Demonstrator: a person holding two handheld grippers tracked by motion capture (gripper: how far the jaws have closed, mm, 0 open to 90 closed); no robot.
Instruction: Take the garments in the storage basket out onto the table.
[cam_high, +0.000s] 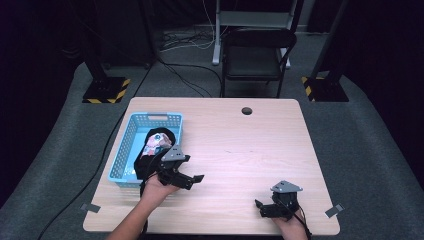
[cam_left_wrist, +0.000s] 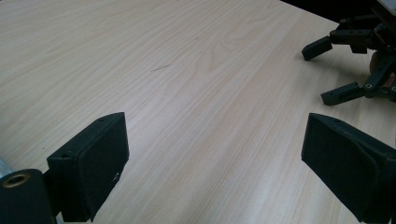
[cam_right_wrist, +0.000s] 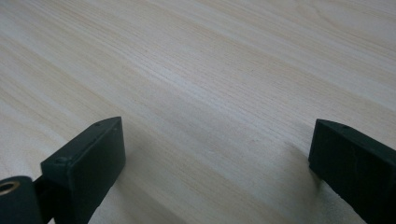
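My left gripper (cam_high: 196, 179) hovers over the table just right of the blue basket (cam_high: 123, 152), jaws wide open with only bare wood between them (cam_left_wrist: 215, 154). My right gripper (cam_high: 260, 207) sits low near the table's front right edge, also open and empty (cam_right_wrist: 217, 154). In the left gripper view the right gripper (cam_left_wrist: 334, 70) is seen farther off at the upper right with its jaws spread. Inside the basket lies a dark garment (cam_high: 152, 157) with a pink and white patterned item (cam_high: 155, 142) on it.
The light wood table (cam_high: 240, 150) has a round cable hole (cam_high: 246, 111) near its far edge. A black chair (cam_high: 255, 55) stands behind the table. Pieces of tape (cam_high: 90, 207) mark the front corners. A cable runs along the floor at left.
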